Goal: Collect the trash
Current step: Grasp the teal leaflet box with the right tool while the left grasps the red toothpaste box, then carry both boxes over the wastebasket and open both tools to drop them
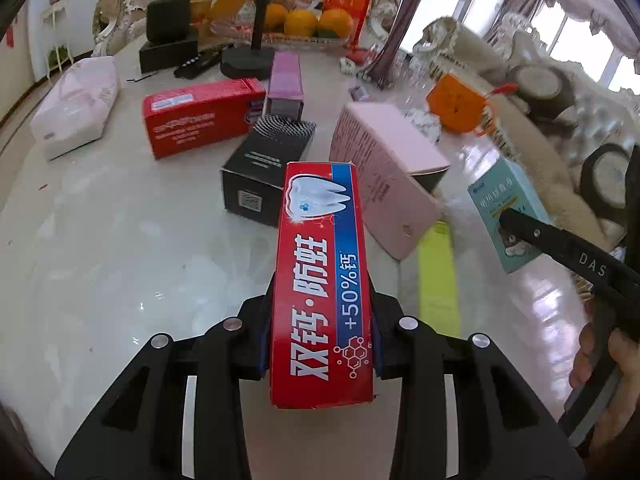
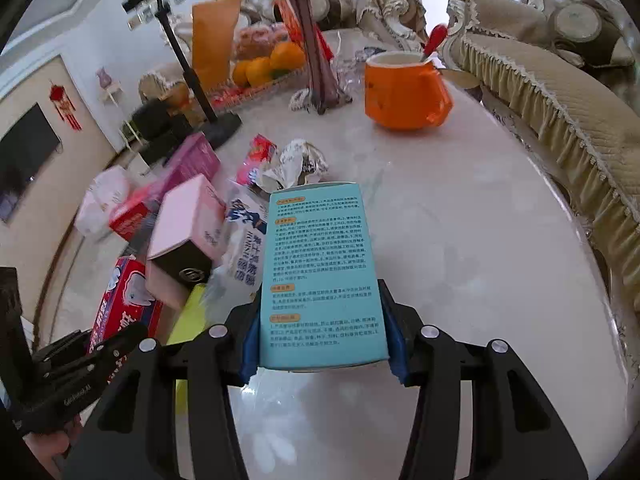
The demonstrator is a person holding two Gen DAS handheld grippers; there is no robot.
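My left gripper (image 1: 320, 344) is shut on a red toothpaste box (image 1: 320, 272) and holds it lengthwise above the marble table (image 1: 120, 248). My right gripper (image 2: 322, 336) is shut on a teal box (image 2: 320, 276), also held above the table; this box shows in the left wrist view (image 1: 508, 208) at the right. The toothpaste box shows at the lower left of the right wrist view (image 2: 124, 300). On the table lie a red box (image 1: 200, 116), a black box (image 1: 264, 176), a pink box (image 1: 384, 188), a purple box (image 1: 284, 84), a yellow-green packet (image 1: 438, 276), a white plastic wrapper (image 2: 244, 248) and crumpled foil (image 2: 296, 164).
An orange mug (image 2: 404, 92) with a spoon stands at the back right. A fruit tray with oranges (image 1: 308, 20), a dark vase (image 2: 316, 56), a black stand (image 1: 248, 60), a remote (image 1: 200, 64) and a tissue pack (image 1: 76, 108) stand around. A sofa (image 2: 560, 92) borders the table's right edge.
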